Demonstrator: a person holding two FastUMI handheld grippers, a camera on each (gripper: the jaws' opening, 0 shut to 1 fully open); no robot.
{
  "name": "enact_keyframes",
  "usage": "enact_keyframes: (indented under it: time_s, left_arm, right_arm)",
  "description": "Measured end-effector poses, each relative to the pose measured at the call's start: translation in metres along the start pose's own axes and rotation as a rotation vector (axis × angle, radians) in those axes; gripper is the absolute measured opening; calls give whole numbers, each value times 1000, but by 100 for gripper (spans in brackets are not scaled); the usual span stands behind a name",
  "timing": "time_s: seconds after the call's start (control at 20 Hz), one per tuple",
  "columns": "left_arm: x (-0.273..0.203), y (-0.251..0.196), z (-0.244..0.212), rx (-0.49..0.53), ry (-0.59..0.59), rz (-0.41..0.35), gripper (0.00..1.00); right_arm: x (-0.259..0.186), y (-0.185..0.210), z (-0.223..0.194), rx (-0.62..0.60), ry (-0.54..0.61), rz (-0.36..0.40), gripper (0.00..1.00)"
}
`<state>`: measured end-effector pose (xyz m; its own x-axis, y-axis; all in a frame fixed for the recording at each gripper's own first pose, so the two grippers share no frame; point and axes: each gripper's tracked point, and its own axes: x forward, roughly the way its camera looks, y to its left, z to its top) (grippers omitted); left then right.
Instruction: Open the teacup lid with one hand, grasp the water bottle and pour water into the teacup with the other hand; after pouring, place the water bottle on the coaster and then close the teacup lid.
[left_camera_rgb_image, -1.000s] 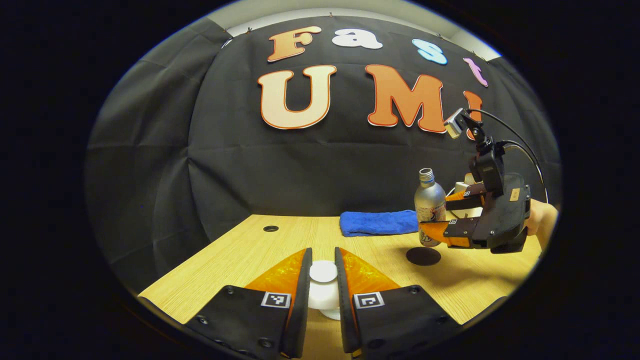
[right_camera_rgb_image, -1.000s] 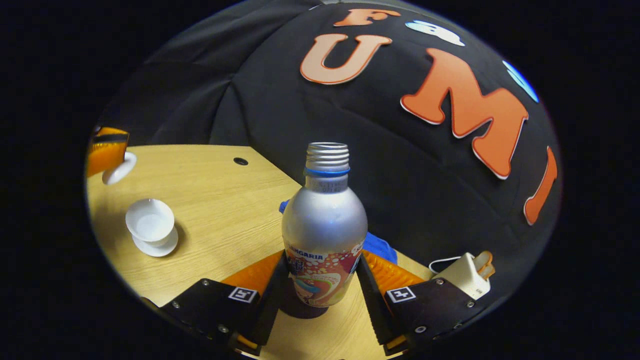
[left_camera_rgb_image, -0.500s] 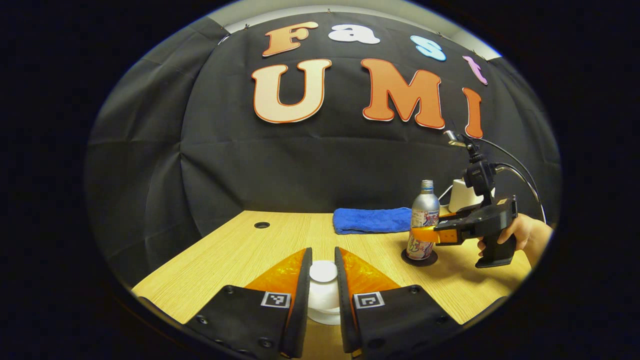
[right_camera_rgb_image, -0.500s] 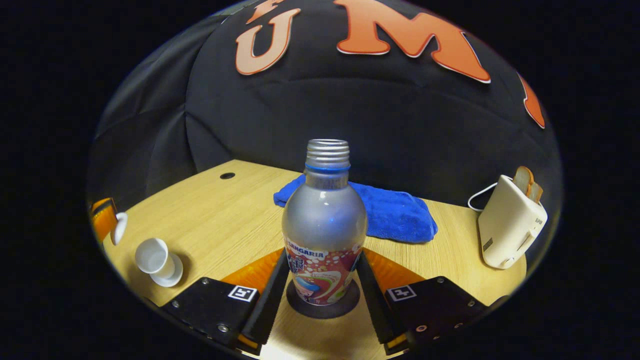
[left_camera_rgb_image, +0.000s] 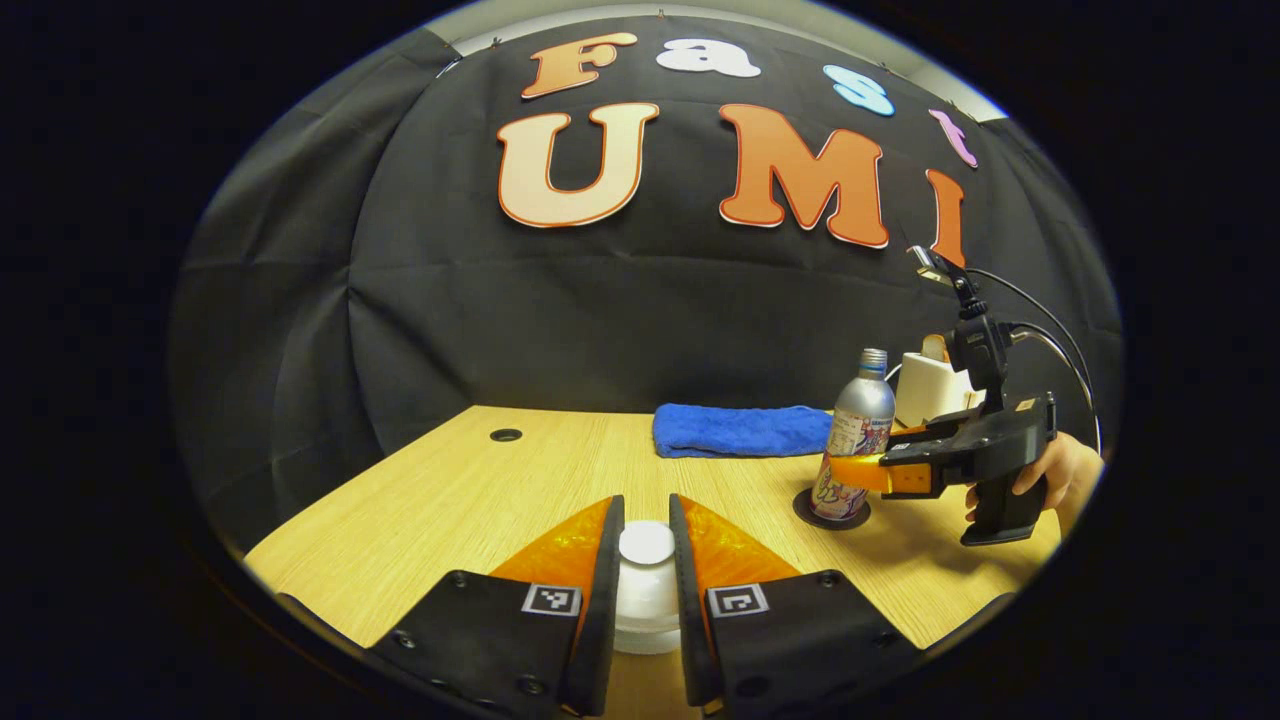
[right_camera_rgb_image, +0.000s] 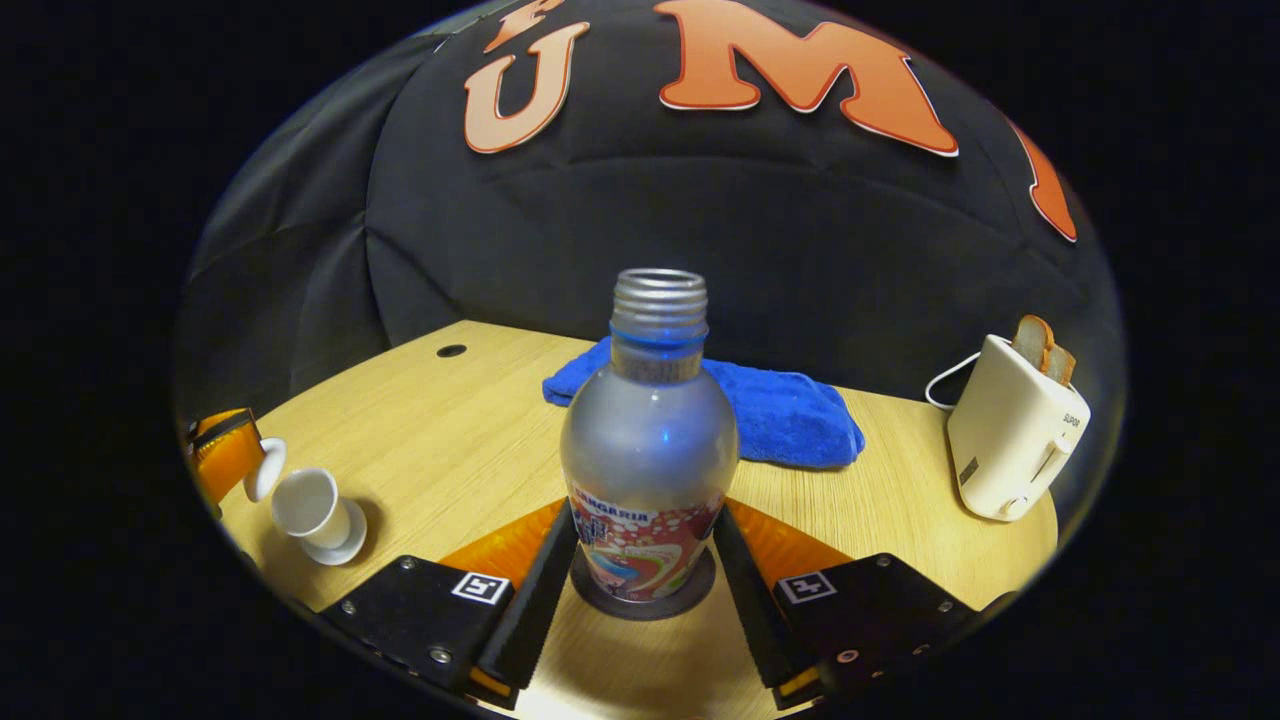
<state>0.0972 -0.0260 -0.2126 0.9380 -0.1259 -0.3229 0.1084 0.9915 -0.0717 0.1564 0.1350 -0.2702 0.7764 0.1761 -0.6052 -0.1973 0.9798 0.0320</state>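
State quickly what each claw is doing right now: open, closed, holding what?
Left claw: closed on the teacup lid.
Right claw: closed on the water bottle, which stands on the coaster.

1. This is a staged recording booth, not a lived-in room: black cloth (left_camera_rgb_image: 600, 320) hangs in folds as the back wall and wraps round both sides.
2. A pale wood-grain counter (right_camera_rgb_image: 440, 430) stands against the cloth, with a round cable hole (left_camera_rgb_image: 505, 435) like an office desk.
3. Household props are set out on it: a white toaster (right_camera_rgb_image: 1010, 440) holding bread slices, a folded blue towel (left_camera_rgb_image: 740, 430), a white teacup (right_camera_rgb_image: 310, 505) on a saucer, and a drink bottle (right_camera_rgb_image: 648, 450) on a dark coaster (right_camera_rgb_image: 640, 600).
4. A person's hand (left_camera_rgb_image: 1050, 470) holds a gripper tool (left_camera_rgb_image: 960, 455) with a small camera and cables, pointing to data collection.
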Motion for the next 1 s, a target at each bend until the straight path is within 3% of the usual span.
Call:
enact_keyframes:
  time_s: [0.3,0.7,0.8,1.0]
  left_arm:
    - [15,-6,-31,25,68,1,32]
    - [18,-2,-36,32,76,19,34]
    - [19,-1,-35,36,67,40,40]
    - [10,-3,-10,41,2,94,62]
  right_arm:
    - [-25,-10,-1,-32,-46,-9,98]
    - [-104,-57,22,-54,-208,-90,99]
    - [-127,-78,26,-47,-256,-126,99]
    - [-166,-121,24,-25,-307,-189,98]
